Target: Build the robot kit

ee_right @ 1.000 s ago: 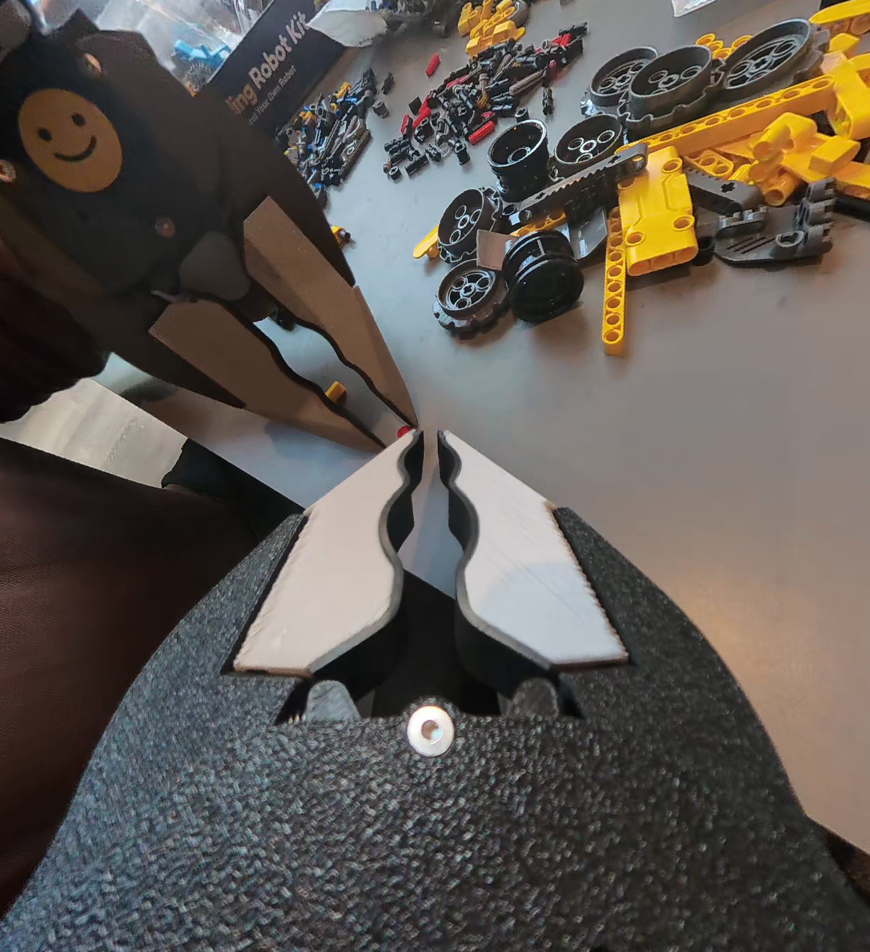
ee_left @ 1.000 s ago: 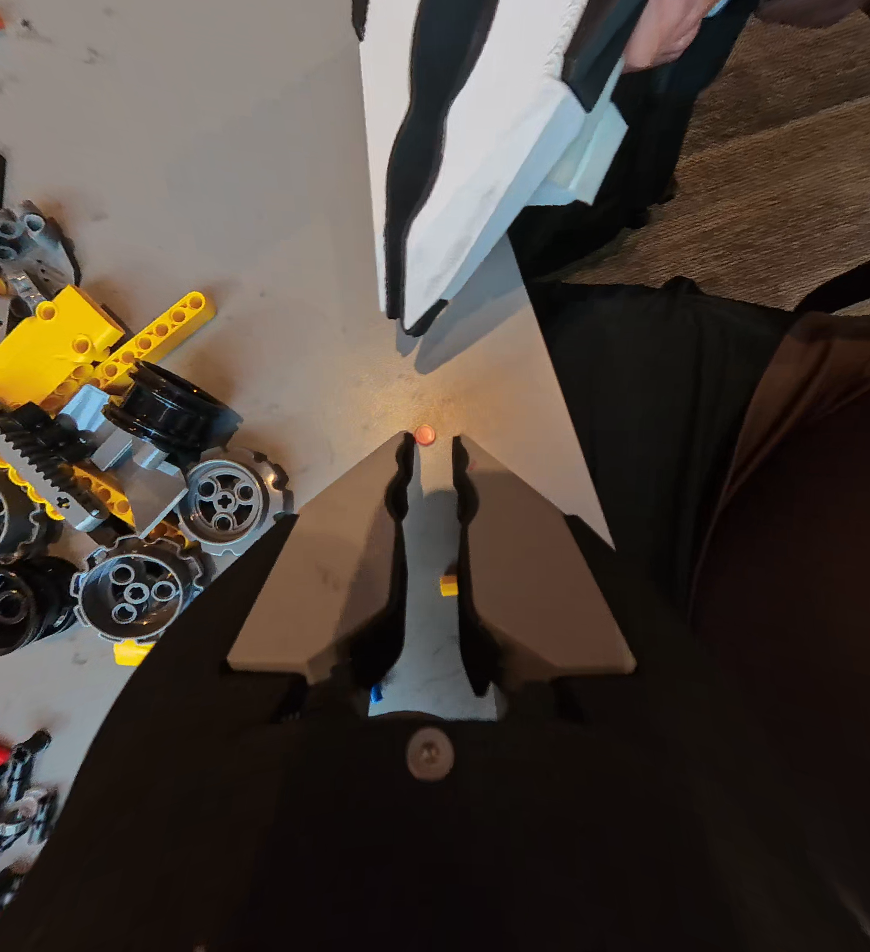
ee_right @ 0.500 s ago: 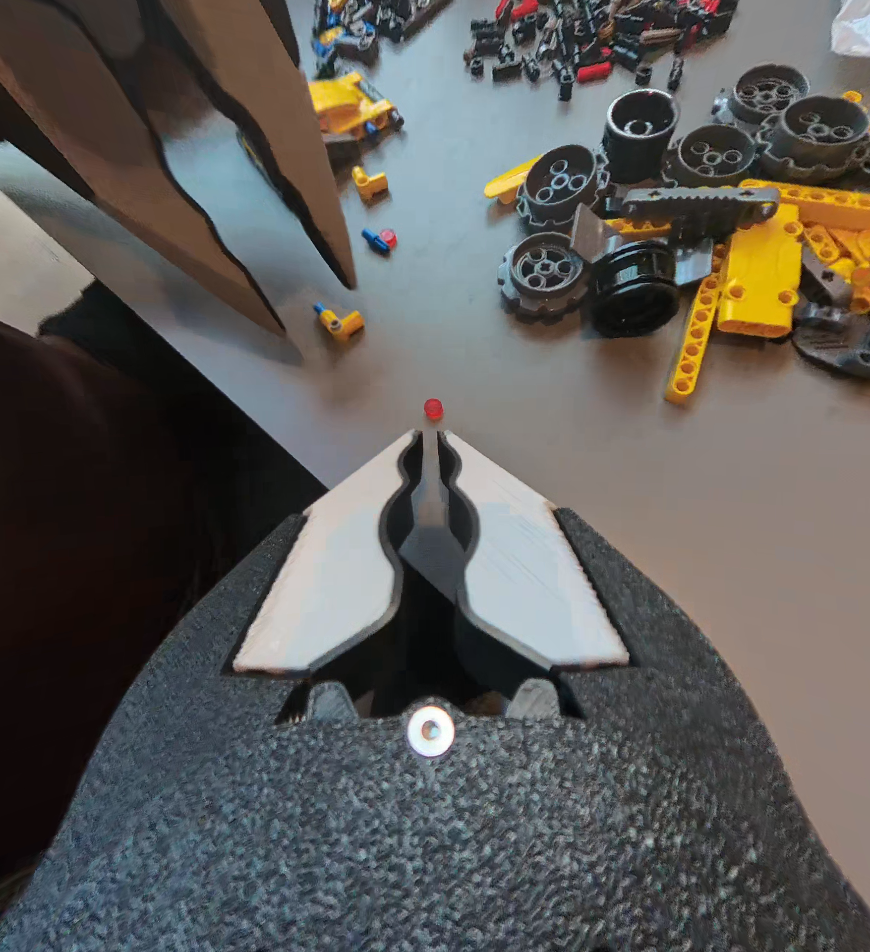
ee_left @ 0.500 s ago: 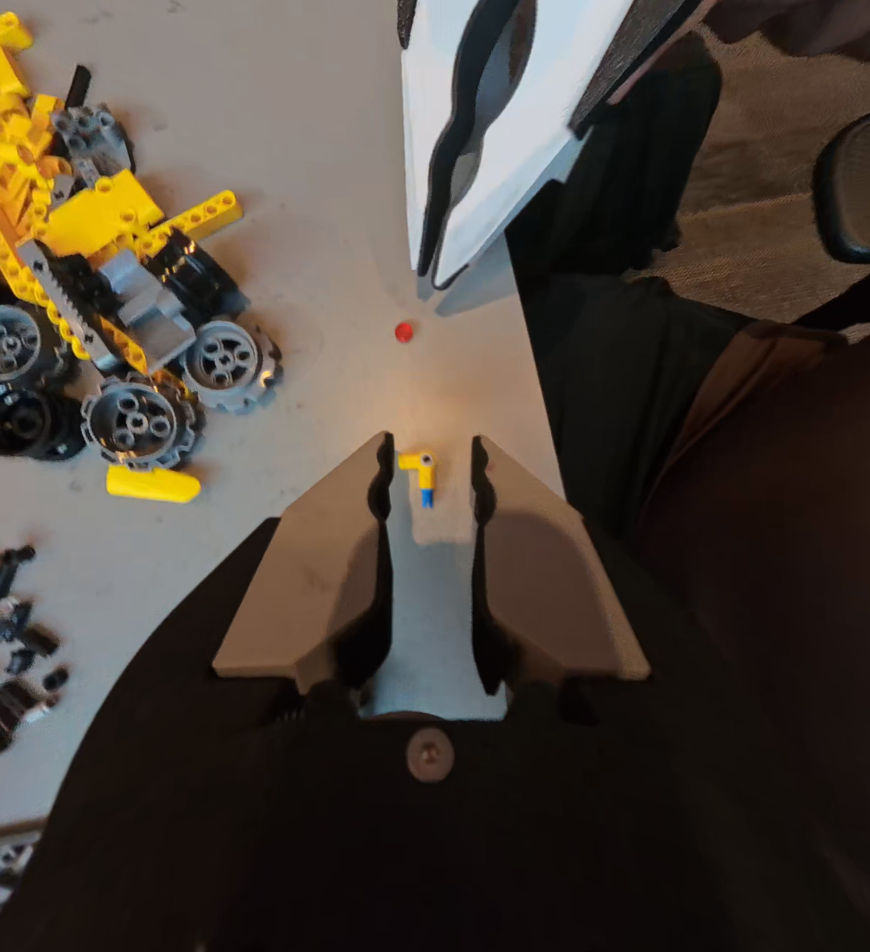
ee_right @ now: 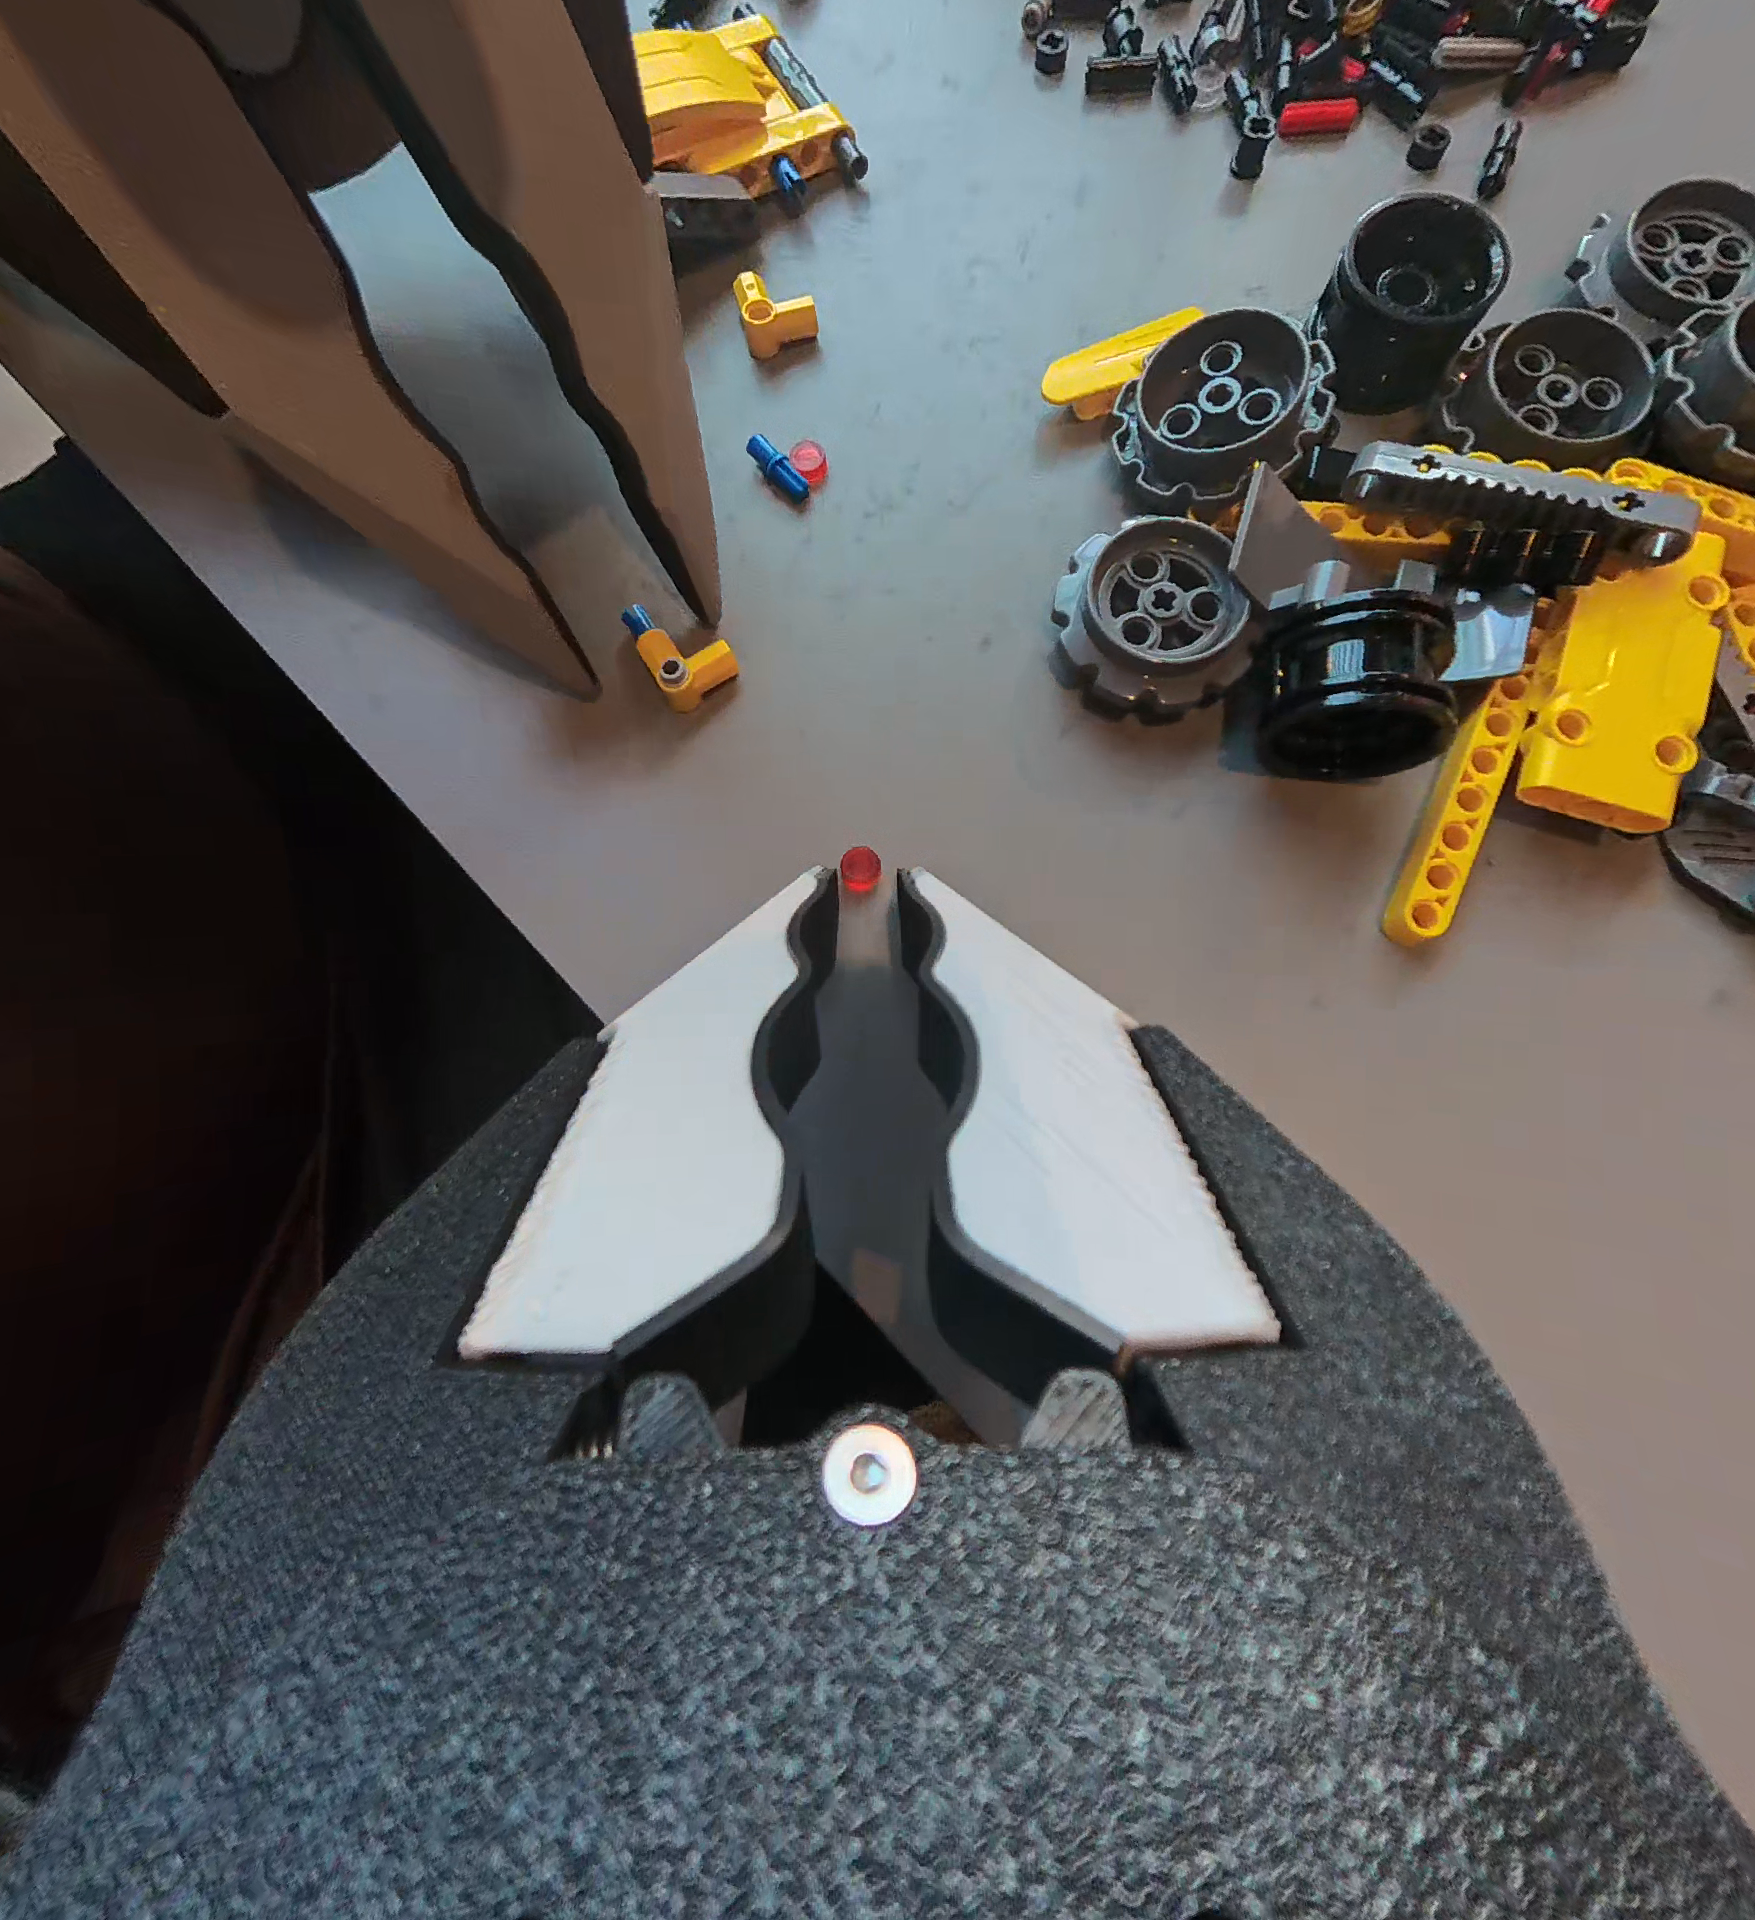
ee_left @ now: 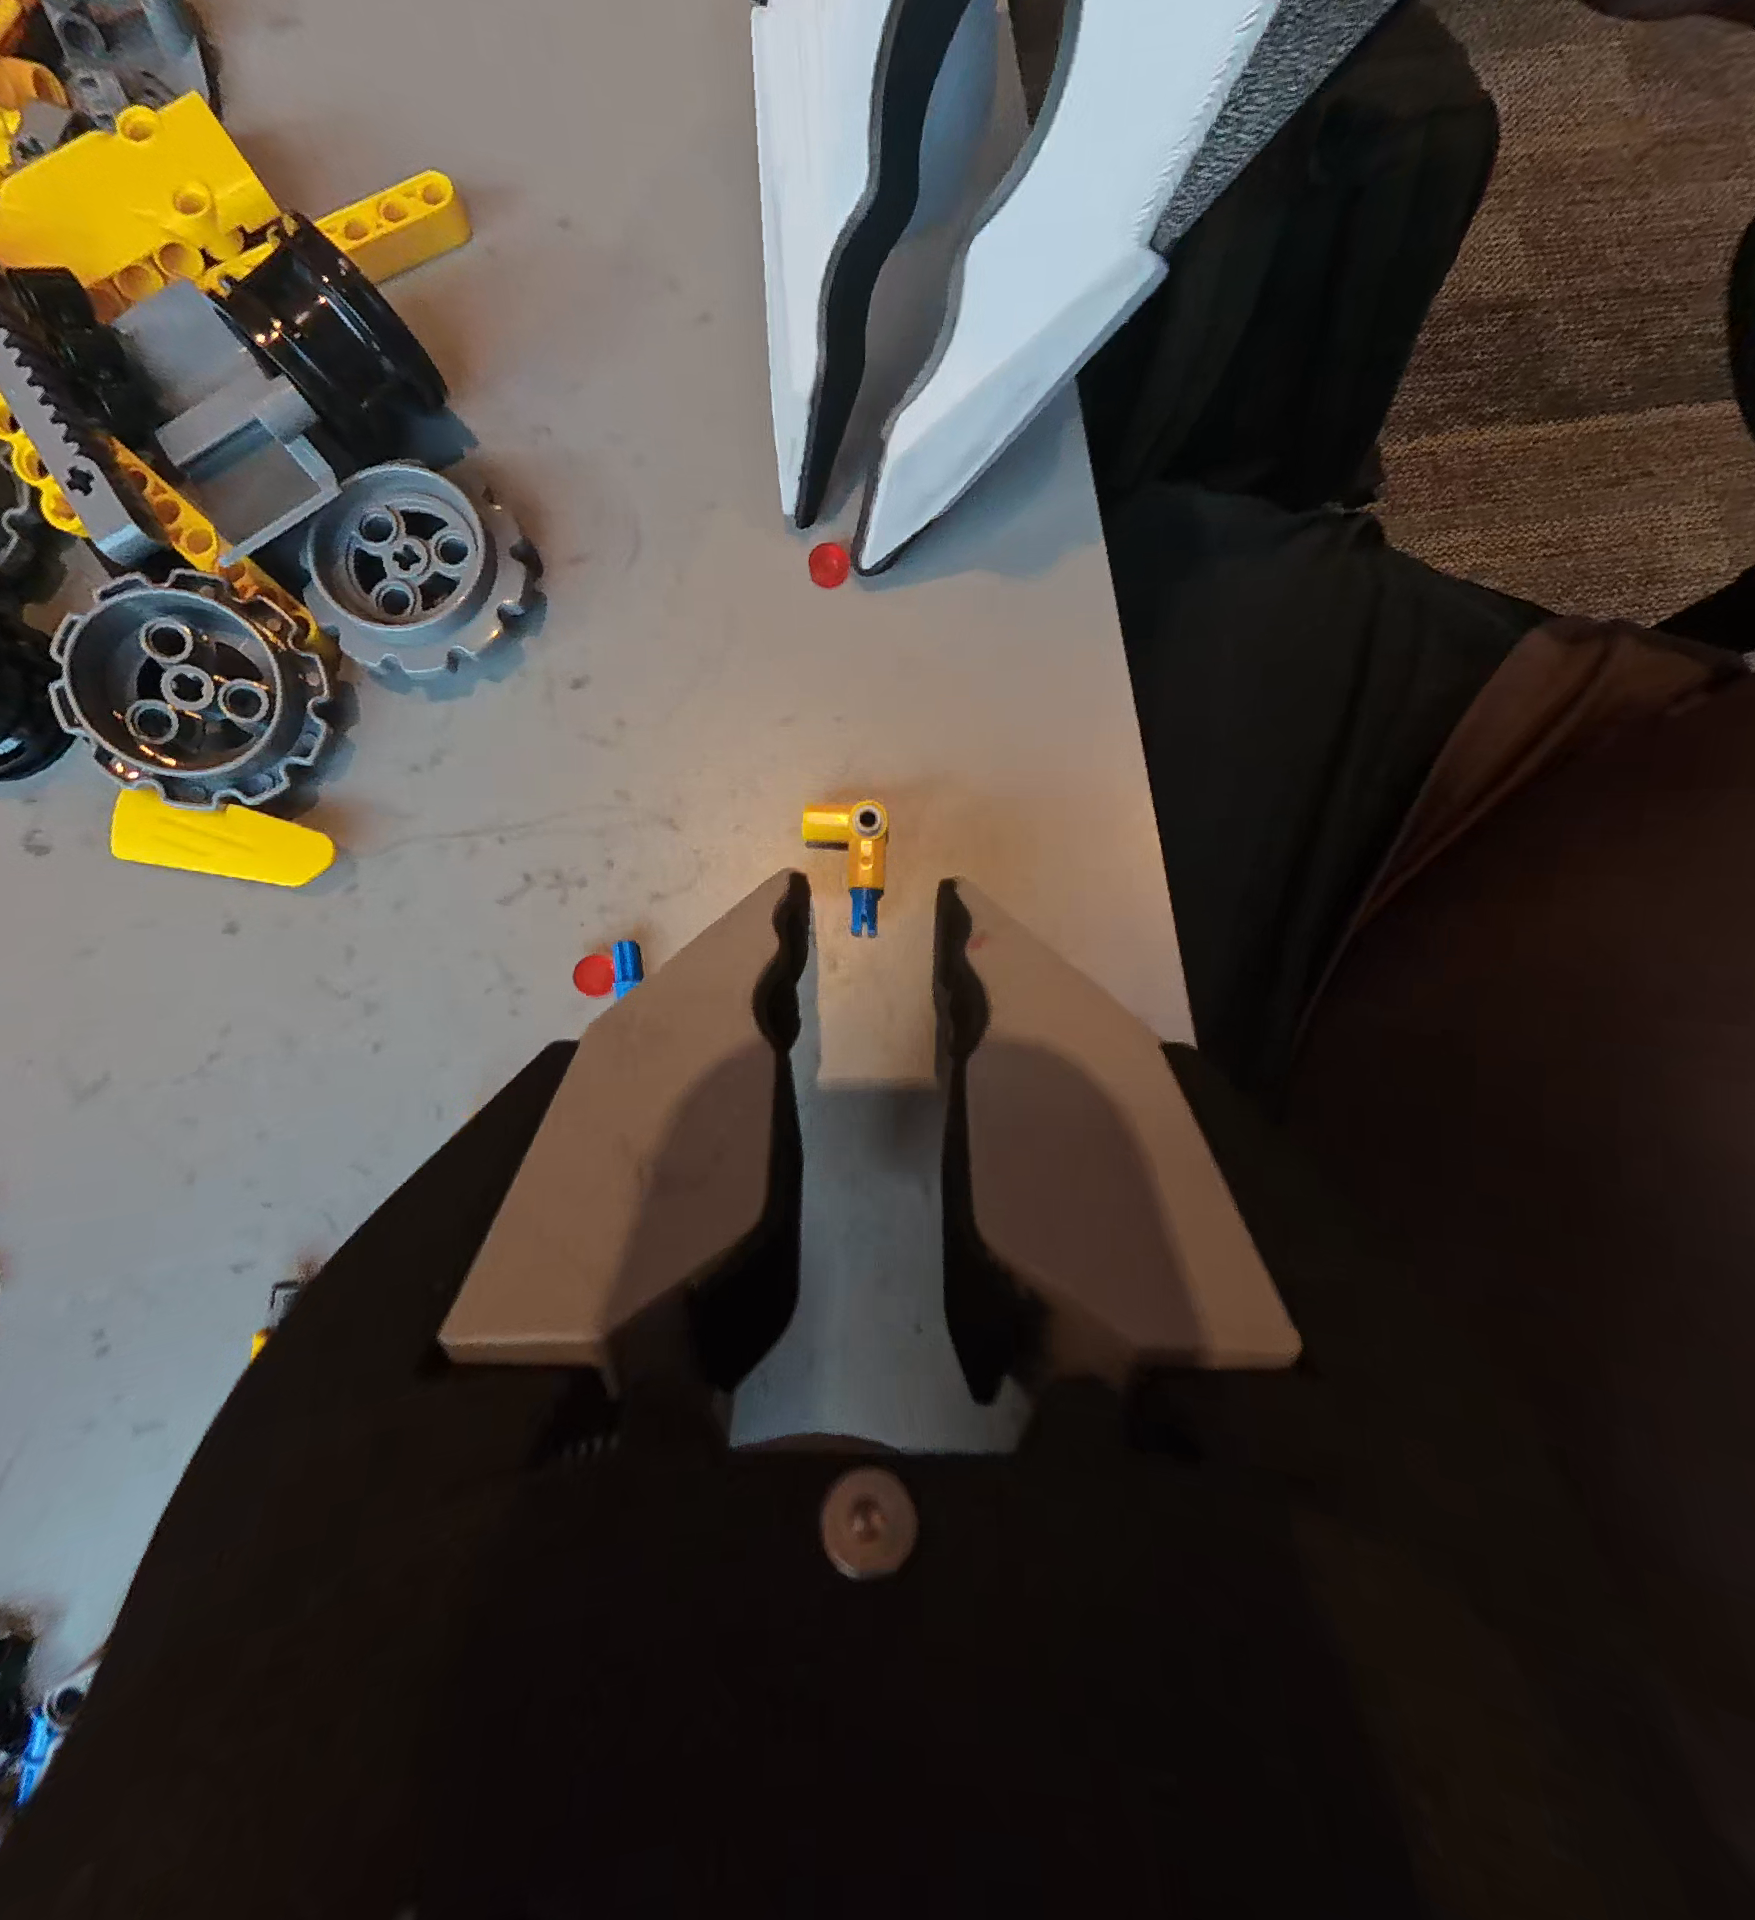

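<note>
We note the left gripper (ee_left: pixel 873 894) parted around a yellow elbow connector (ee_left: pixel 857 836), the right gripper (ee_right: pixel 860 883) (narrowly parted) at a red stud (ee_right: pixel 860 868) beyond that connector.

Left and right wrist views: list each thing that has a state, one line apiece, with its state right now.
left gripper: open, fingers either side of the connector, not gripping.
right gripper: open narrowly, empty, tips at the red stud.
yellow elbow connector with blue pin: lying flat on the table, loose.
red round stud: resting on the table, free.
blue pin with second red stud: lying together, untouched.
grey toothed wheels: loose, lying beside the yellow parts pile.
</note>
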Motion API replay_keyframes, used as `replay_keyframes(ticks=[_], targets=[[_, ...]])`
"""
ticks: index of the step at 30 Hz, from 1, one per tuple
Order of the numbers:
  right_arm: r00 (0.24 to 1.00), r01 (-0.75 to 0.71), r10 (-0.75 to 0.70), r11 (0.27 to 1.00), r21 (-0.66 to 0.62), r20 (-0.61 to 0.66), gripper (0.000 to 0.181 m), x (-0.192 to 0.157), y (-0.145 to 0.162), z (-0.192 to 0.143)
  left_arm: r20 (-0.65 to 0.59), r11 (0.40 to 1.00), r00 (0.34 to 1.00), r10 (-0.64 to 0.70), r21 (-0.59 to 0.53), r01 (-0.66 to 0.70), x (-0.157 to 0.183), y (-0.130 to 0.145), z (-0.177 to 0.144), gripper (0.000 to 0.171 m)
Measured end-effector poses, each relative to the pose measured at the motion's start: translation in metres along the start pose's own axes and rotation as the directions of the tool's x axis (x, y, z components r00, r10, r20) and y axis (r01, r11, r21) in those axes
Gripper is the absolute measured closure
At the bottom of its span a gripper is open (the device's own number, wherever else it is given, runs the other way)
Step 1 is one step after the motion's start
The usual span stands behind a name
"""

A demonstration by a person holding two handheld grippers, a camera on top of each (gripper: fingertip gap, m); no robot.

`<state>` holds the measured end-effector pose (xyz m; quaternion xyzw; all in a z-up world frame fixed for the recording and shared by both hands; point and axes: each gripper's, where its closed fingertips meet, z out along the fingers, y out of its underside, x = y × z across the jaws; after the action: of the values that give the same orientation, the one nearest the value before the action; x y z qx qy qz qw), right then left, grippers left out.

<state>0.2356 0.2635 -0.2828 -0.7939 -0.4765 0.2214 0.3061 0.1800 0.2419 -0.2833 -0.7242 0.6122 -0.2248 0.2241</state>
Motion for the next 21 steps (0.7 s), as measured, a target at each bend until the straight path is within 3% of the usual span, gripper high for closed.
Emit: replay_keyframes(ticks=[14,21], targets=[[0.999,0.029,-0.029,1.0,0.011,0.039,0.175,-0.009,-0.005,0.005,0.01,0.999,1.0,0.008,0.033,-0.008,-0.002,-0.004,0.004,0.165],[0.983,0.176,-0.179,0.982,0.068,0.042,0.175,-0.028,-0.022,0.002,-0.009,0.998,1.0,0.011,0.064,-0.011,0.002,-0.01,0.008,0.168]])
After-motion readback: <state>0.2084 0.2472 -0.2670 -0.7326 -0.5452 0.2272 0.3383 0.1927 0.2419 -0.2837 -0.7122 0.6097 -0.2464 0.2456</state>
